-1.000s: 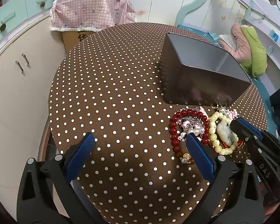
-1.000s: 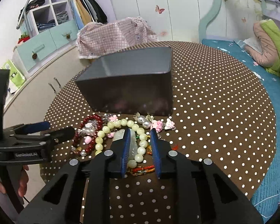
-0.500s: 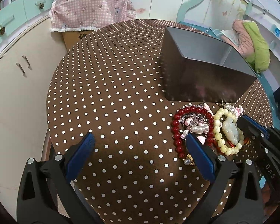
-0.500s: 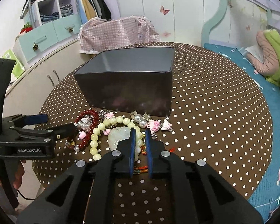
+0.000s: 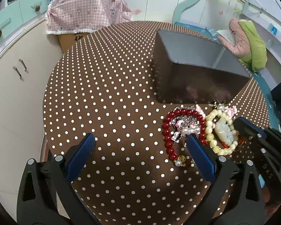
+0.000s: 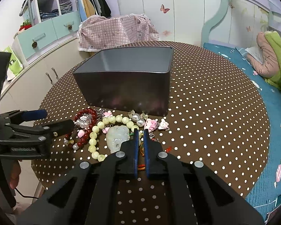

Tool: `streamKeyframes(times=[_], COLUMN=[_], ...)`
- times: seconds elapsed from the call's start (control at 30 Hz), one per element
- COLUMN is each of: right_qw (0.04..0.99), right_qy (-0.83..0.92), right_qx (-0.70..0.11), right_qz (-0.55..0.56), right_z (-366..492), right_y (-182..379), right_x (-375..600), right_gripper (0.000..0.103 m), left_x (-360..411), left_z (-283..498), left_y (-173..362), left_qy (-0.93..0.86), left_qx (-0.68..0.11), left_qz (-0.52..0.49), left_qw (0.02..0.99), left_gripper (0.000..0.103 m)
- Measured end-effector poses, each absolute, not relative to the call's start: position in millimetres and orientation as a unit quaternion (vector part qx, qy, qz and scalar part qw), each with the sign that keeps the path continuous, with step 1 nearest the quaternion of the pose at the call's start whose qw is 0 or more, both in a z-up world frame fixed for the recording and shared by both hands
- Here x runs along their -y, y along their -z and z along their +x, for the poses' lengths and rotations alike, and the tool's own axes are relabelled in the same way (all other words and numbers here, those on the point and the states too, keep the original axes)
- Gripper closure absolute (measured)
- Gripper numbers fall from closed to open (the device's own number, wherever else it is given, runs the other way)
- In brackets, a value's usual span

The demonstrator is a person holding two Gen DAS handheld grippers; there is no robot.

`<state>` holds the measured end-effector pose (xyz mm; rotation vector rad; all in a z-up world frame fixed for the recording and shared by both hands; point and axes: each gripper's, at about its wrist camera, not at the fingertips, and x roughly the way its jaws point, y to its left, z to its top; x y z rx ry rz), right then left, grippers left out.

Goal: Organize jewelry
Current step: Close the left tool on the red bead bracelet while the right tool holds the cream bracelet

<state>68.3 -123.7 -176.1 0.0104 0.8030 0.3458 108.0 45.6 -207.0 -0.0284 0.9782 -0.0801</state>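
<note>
table (image 6: 206,112) brown, white-dotted | grey bin (image 6: 125,86) beyond both grippers | left gripper (image 5: 138,146) jaws wide apart, nothing between, red bead bracelet (image 5: 166,129) at its right finger | right gripper (image 6: 140,133) pinched closed on pale bead bracelet (image 6: 95,131), jade pendant (image 6: 117,137) just left of its tips

Bedroom w/ pastel cabinets (image 6: 46,33), bed (image 6: 267,97)

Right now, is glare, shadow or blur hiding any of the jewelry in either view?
Left wrist view: sharp, fisheye bends the edges; the left gripper shadows the tablecloth near the red bracelet. Right wrist view: even light; the right gripper hides some pale beads.
</note>
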Motion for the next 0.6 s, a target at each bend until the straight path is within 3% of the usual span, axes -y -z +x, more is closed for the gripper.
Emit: streamKeyframes(times=[0.13, 0.33, 0.4, 0.6], right_qw=[0.903, 0.899, 0.898, 0.896], right_qy=[-0.174, -0.174, -0.168, -0.158], right_qx=[-0.393, -0.402, -0.407, -0.414], right_qz=[0.007, -0.001, -0.006, -0.02], right_z=[68.0, 69.6, 71.0, 72.7], right_y=[174.5, 174.8, 176.5, 175.6], right_x=[121.5, 115.6, 114.5, 108.4], right_gripper=[0.099, 0.099, 0.098, 0.095], left_x=[-39.4, -42.4, -45.9, -54.8], left_z=[107.6, 105.9, 104.5, 104.2], left_y=[207.1, 206.8, 204.5, 202.5], left_qy=[0.022, 0.015, 0.004, -0.01], left_qx=[-0.467, -0.474, -0.476, -0.489], left_qz=[0.006, 0.026, 0.039, 0.047], left_qw=[0.884, 0.88, 0.878, 0.871], left_gripper=[0.027, 0.03, 0.04, 0.039])
